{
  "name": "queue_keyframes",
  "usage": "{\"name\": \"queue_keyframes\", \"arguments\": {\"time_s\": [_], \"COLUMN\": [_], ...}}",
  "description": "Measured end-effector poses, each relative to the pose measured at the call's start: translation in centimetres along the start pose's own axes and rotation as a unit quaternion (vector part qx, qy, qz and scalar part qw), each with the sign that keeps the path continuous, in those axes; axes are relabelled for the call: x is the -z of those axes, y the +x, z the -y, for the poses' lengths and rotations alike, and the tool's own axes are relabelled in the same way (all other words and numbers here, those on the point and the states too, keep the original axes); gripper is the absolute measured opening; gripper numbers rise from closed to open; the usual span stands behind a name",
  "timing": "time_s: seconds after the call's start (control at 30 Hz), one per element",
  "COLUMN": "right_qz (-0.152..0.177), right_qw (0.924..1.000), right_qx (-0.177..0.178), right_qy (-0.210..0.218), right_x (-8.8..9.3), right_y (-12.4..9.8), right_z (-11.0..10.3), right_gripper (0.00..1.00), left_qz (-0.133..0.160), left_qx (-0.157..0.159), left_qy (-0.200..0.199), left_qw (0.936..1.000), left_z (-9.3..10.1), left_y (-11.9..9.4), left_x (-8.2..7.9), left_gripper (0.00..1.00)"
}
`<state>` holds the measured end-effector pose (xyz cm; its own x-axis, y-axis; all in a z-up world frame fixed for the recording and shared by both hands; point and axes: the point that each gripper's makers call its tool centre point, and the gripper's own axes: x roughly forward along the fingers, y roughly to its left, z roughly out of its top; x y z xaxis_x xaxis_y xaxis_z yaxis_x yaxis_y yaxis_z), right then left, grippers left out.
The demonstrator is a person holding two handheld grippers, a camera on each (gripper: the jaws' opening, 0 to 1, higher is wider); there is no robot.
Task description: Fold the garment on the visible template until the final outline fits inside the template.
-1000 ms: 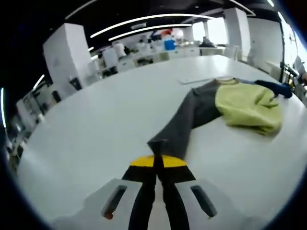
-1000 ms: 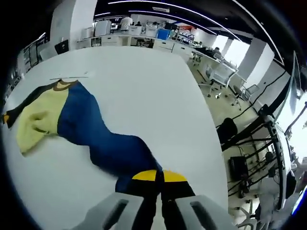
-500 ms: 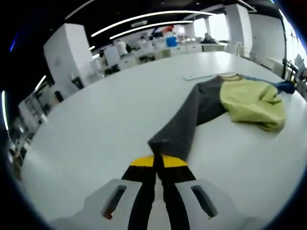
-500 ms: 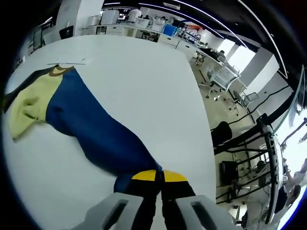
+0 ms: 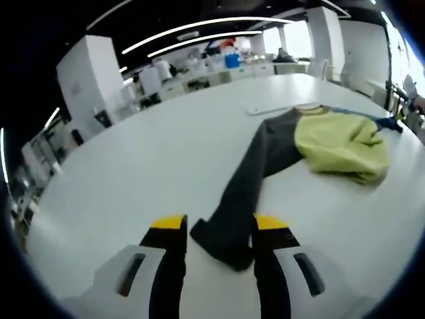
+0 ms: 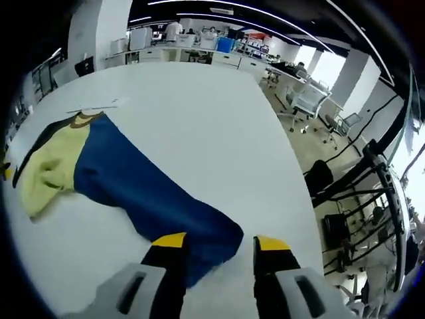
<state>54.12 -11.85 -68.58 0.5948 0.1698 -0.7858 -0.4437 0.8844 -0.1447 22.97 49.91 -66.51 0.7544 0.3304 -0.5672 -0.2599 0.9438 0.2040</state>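
Observation:
The garment lies on the white table (image 5: pixel 133 173), its yellow-green body (image 5: pixel 339 143) bunched in the middle. A dark grey sleeve (image 5: pixel 249 179) runs out from the body, and its cuff lies flat between the jaws of my left gripper (image 5: pixel 220 224), which is open. In the right gripper view, the blue sleeve (image 6: pixel 143 193) stretches from the yellow body (image 6: pixel 46 163) down to my right gripper (image 6: pixel 220 241), also open, with the cuff end lying loose on the table between its jaws. A thin pale template sheet (image 5: pixel 272 106) lies just beyond the collar.
The table's far edge (image 6: pixel 285 166) drops off to the right in the right gripper view, with office chairs (image 6: pixel 302 100) and cables on the floor beyond. Desks, white pillars and people stand in the background. Bare tabletop spreads left of the grey sleeve.
Both grippers were shut on the sleeve cuffs and have now opened. Each cuff has dropped flat onto the table between the jaws, sleeves stretched out.

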Motion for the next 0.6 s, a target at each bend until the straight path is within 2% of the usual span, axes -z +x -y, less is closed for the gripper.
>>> {"name": "queue_keyframes", "arguments": {"time_s": [0.2, 0.33, 0.5, 0.6], "right_qz": [0.02, 0.051, 0.071, 0.071], "right_qw": [0.9987, 0.9944, 0.9869, 0.9839], "right_qx": [-0.047, -0.093, -0.139, -0.15], "right_qy": [0.0, -0.001, -0.042, -0.066], "right_x": [-0.7, -1.9, -2.6, -2.6], "right_y": [-1.4, -2.7, -4.6, -5.4], "right_z": [-3.0, -5.8, -9.5, -11.1], "right_gripper": [0.58, 0.7, 0.77, 0.78], "left_qz": [0.021, 0.031, 0.042, 0.044], "left_qx": [0.045, 0.064, 0.085, 0.089], "left_qy": [0.002, 0.003, 0.004, 0.011], "left_qw": [0.9988, 0.9975, 0.9955, 0.995], "left_z": [2.2, 3.3, 4.7, 5.3], "left_y": [-0.5, -1.1, -1.9, -2.2], "left_x": [-1.2, -1.7, -2.4, -2.5], "left_gripper": [0.57, 0.66, 0.79, 0.85]}}
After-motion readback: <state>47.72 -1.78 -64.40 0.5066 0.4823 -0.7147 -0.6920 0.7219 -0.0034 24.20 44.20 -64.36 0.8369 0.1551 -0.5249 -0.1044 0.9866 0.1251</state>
